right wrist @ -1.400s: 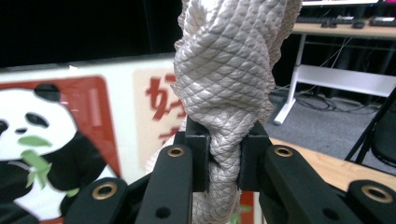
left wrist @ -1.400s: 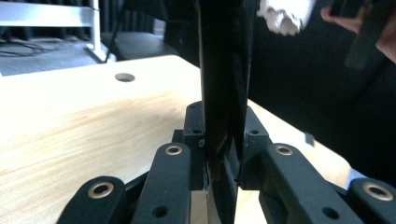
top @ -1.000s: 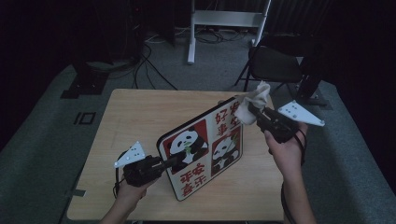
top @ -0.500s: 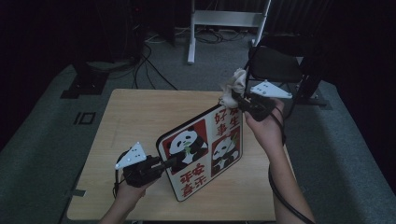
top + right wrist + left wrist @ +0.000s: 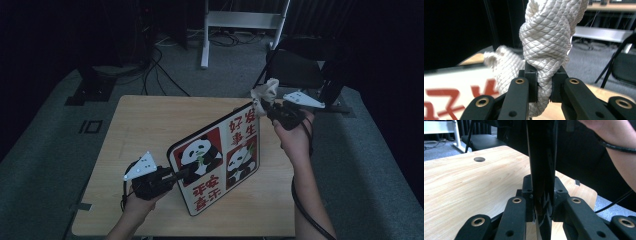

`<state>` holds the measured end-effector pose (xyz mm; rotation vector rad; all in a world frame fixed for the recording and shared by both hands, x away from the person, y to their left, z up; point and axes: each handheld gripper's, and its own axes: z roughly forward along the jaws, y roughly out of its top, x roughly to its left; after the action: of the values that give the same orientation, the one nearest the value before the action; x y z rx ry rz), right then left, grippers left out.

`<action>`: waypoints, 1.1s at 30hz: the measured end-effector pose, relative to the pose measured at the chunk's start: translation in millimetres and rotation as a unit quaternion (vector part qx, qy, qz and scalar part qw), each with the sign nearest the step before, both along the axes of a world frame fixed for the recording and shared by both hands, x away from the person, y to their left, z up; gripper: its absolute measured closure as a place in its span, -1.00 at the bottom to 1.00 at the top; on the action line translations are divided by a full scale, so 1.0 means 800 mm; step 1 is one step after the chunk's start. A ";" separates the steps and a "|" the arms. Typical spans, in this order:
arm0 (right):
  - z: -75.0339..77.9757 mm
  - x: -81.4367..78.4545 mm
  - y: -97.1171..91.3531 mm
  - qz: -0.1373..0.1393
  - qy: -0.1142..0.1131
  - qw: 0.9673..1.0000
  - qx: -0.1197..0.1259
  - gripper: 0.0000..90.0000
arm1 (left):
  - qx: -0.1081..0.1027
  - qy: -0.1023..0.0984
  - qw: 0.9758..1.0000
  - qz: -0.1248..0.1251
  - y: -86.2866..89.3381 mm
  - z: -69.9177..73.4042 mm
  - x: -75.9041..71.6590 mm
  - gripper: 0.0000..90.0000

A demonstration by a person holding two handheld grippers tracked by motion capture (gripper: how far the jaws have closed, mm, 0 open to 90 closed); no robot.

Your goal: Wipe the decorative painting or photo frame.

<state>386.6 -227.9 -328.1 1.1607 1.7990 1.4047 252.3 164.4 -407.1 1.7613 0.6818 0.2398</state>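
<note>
A square board (image 5: 220,160) with panda pictures and red characters stands tilted on edge on the wooden table (image 5: 150,120). My left gripper (image 5: 181,173) is shut on its left edge; in the left gripper view the board's dark edge (image 5: 541,165) runs up between the jaws. My right gripper (image 5: 263,108) is shut on a bunched white cloth (image 5: 265,91) at the board's far upper corner. In the right gripper view the white woven cloth (image 5: 546,37) is pinched between the jaws, with the board's face (image 5: 454,97) low at the left.
A black folding chair (image 5: 300,67) stands behind the table at the right. A white metal stand (image 5: 240,20) and cables lie on the grey floor beyond. The table has a round hole (image 5: 479,159) in its top.
My right gripper has carried the cloth leftward along the board's top edge to its far corner. The left gripper and the board have stayed put.
</note>
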 end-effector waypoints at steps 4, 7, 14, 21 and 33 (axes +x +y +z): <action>-0.015 0.003 -0.005 0.004 0.021 1.000 0.007 0.79 | 0.003 0.000 1.000 0.000 0.000 0.001 0.000 0.75; -0.035 0.006 -0.012 0.014 0.046 0.999 0.024 0.79 | 0.007 -0.001 1.000 0.000 -0.001 0.001 0.000 0.75; -0.057 0.010 -0.022 0.033 0.080 0.996 0.032 0.79 | 0.010 -0.002 1.000 0.000 -0.002 0.002 0.000 0.74; -0.083 0.005 -0.024 0.034 0.096 0.995 0.015 0.80 | 0.012 -0.001 1.000 -0.005 -0.004 0.002 -0.002 0.72; -0.134 -0.004 -0.035 0.031 0.139 0.990 0.009 0.80 | 0.015 -0.006 1.000 -0.002 -0.006 0.001 -0.002 0.73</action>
<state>383.3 -255.7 -435.2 1.3770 2.0312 1.3487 250.9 159.7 -406.1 1.7881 0.6698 0.2593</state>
